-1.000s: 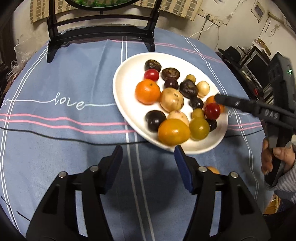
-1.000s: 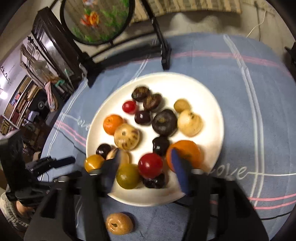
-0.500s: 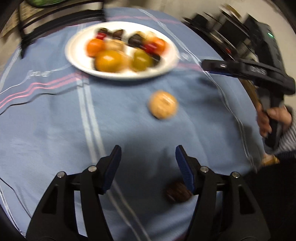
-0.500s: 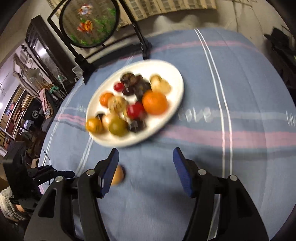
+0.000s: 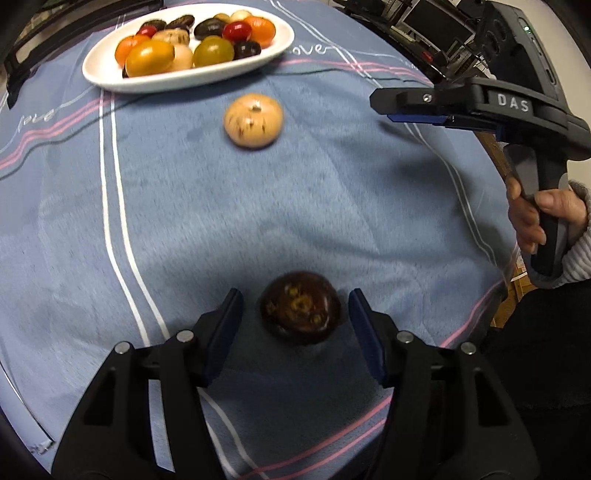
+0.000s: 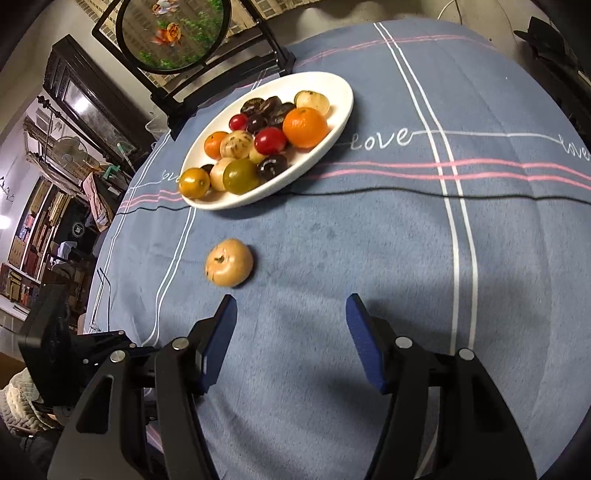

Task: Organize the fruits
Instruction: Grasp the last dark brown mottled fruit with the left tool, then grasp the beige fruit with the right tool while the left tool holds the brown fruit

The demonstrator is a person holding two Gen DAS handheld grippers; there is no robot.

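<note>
A white plate (image 5: 110,79) (image 6: 332,122) holds several fruits: orange, red, yellow, tan and dark ones. A tan fruit (image 5: 253,120) (image 6: 229,262) lies loose on the blue tablecloth in front of the plate. A dark brown fruit (image 5: 300,307) lies near the table's front edge. My left gripper (image 5: 293,312) is open, its fingers on either side of the dark fruit and apart from it. My right gripper (image 6: 290,321) is open and empty, just right of and nearer than the tan fruit; it also shows in the left wrist view (image 5: 410,107).
A round picture on a black stand (image 6: 177,33) sits behind the plate. The table edge (image 5: 495,291) curves close on the right, with electronics (image 5: 443,22) beyond it. Shelves and furniture (image 6: 44,206) stand to the left of the table.
Both grippers have pulled back from the plate toward the table's front. My left gripper now straddles the dark fruit, which was earlier beside its right finger. Both stay open.
</note>
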